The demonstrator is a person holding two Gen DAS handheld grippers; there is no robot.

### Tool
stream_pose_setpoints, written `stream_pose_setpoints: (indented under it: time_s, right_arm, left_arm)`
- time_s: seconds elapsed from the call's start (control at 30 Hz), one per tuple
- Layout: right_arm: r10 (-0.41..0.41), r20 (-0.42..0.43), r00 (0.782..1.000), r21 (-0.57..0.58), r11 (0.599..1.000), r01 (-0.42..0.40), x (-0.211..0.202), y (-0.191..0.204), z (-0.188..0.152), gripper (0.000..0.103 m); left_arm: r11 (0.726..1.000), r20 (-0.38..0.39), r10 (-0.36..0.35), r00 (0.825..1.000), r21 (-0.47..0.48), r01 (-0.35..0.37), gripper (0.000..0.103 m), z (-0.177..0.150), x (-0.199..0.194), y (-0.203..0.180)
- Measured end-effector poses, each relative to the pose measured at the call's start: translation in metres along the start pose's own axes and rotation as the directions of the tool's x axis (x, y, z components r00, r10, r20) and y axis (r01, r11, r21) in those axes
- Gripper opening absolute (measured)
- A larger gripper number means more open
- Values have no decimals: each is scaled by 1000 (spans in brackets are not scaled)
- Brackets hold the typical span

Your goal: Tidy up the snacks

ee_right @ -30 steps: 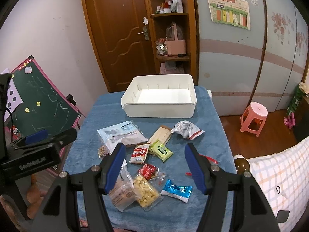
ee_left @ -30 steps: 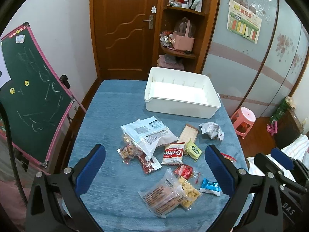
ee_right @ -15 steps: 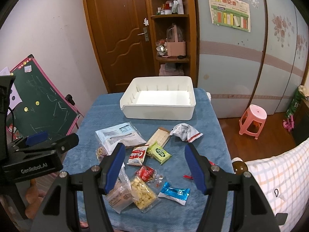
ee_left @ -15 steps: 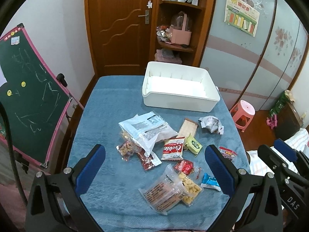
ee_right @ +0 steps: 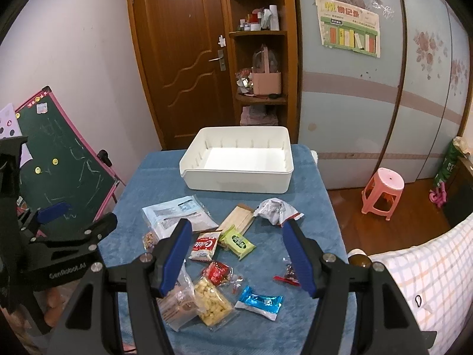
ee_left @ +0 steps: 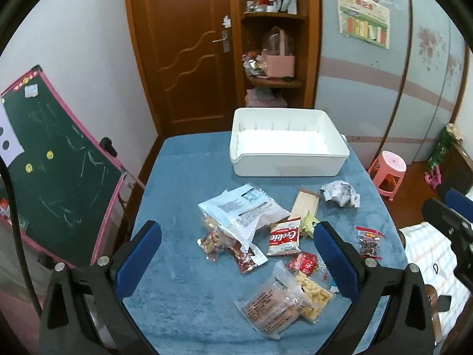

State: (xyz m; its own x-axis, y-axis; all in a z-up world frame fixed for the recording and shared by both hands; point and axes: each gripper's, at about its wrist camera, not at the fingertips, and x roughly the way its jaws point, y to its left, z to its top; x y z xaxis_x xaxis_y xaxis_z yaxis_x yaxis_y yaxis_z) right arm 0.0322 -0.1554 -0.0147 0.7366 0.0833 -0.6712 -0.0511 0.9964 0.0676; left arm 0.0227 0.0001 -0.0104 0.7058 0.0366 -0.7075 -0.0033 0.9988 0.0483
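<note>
- Left gripper (ee_left: 236,261), black frame with blue pads: jaws standing spread wide, nothing between them; hovering above the near half of the table.
- Right gripper (ee_right: 238,256), same build: jaws likewise spread and gripping nothing.
- Change against the earlier frames: both grippers are rising and drawing back slightly, so the table is sitting lower and smaller in view; no packet is shifting. Judgement: this is still the survey stage, with no snack picked yet.
- Snacks, scattered on the blue cloth-covered table (ee_left: 177,177): large white foil pouch (ee_left: 245,211), red-and-white "Colles" packet (ee_left: 284,237), small green packet (ee_right: 237,242), clear bag of pale puffs (ee_right: 211,304), crumpled silver wrapper (ee_left: 340,193).
- White rectangular plastic bin (ee_left: 283,165): sitting at the far end of the table, well apart from the packets, holding nothing so far.
- Right view only: shiny blue foil packet (ee_right: 260,303), lying clear between the pads; in the left view the pad is hiding it.
- Left view only: dark red sachet (ee_left: 369,242), showing whole near the right edge; the right view is half-covering it.
</note>
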Motion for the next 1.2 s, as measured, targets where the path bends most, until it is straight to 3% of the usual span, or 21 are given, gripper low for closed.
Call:
stream_pose_setpoints:
  time_s: [0.13, 0.27, 0.47, 0.7, 0.8, 1.0, 1.2]
  right_arm:
    - [-2, 4, 1000, 4, 1000, 2, -2, -3, 1, 65]
    - [6, -2, 1000, 20, 1000, -6, -2, -7, 0, 65]
    - [12, -15, 1000, 32, 999, -11, 5, -13, -9, 65]
    - [62, -86, 994, 35, 998, -59, 36, -25, -36, 65]
    - [57, -123, 991, 28, 998, -54, 52, -29, -53, 65]
    - [89, -181, 979, 45, 996, -82, 75, -32, -82, 65]
    - [106, -213, 971, -48, 992, -119, 89, -19, -101, 65]
  left_arm:
    - [997, -18, -76, 997, -11, 76, 102, 1, 0, 3]
    - [996, -40, -86, 995, -13, 86, 102, -1, 4, 3]
    - [986, -70, -148, 986, 66, 153, 102, -15, 14, -3]
    - [932, -203, -276, 939, 182, 313, 102, -57, 53, -12]
    - [906, -254, -329, 910, 188, 380, 102, -76, 73, -15]
    - [890, -339, -367, 866, 143, 433, 102, -100, 102, -15]
    - [887, -350, -354, 867, 169, 430, 102, -106, 108, -17]
